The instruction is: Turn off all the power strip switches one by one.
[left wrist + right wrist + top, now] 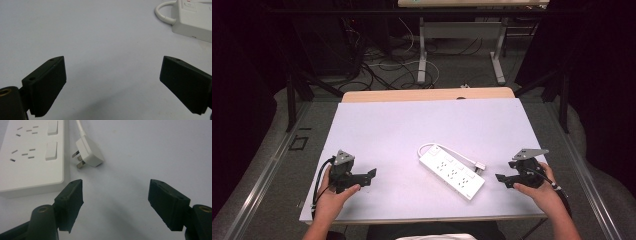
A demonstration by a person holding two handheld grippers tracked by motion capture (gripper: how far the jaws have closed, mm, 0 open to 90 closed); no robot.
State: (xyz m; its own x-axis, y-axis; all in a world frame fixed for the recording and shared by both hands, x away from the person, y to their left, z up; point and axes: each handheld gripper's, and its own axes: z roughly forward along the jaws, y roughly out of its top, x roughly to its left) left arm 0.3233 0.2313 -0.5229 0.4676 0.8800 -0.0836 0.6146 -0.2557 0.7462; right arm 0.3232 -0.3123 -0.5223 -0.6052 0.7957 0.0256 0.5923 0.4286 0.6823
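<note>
While both grippers hover low over the pale tabletop (387,130), a white power strip (452,171) lies diagonally between them, nearer the right gripper (503,180), with its cord (424,148) looped at its far end and its white plug (89,151) resting just beside its long edge. With its 2 fingers (47,85) spread wide and empty, the left gripper (371,175) stays well apart from the strip. Equally wide, the right gripper's 2 fingers (71,200) hold nothing, 1 of them close to the strip's near corner.
</note>
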